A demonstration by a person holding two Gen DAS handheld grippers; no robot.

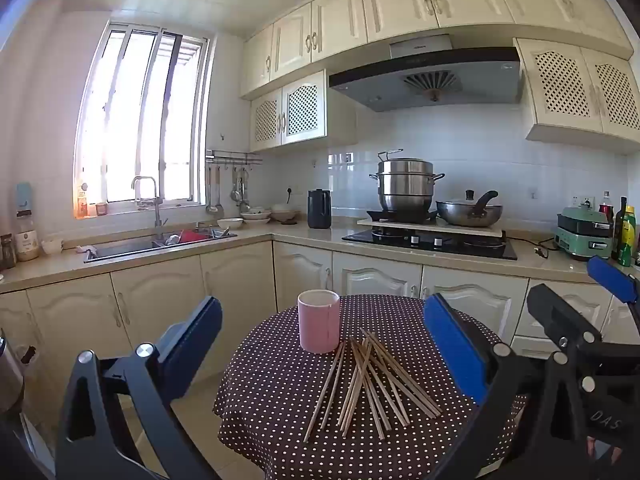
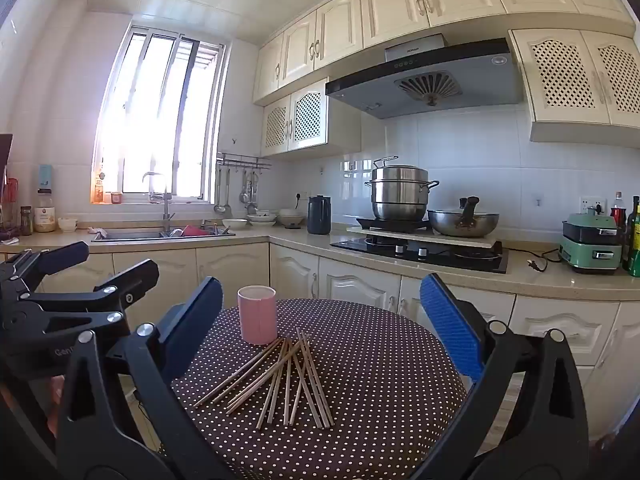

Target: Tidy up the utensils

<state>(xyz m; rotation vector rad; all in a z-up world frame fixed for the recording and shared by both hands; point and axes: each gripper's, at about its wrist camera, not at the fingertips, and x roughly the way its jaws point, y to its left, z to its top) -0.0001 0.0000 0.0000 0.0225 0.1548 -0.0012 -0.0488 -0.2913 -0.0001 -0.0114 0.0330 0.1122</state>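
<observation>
Hovering above the near edge of the round table (image 1: 280,380), the left gripper (image 1: 322,332) and right gripper (image 2: 322,312) both stand released, grasping nothing. A loose pile of wooden chopsticks (image 1: 368,384) lies mid-table; a pink cup (image 1: 319,320) stands upright just beyond it, toward the far edge.

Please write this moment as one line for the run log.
stage: start | left gripper: open, empty | right gripper: open, empty | chopsticks: loose pile on dotted table | pink cup: upright behind pile
</observation>
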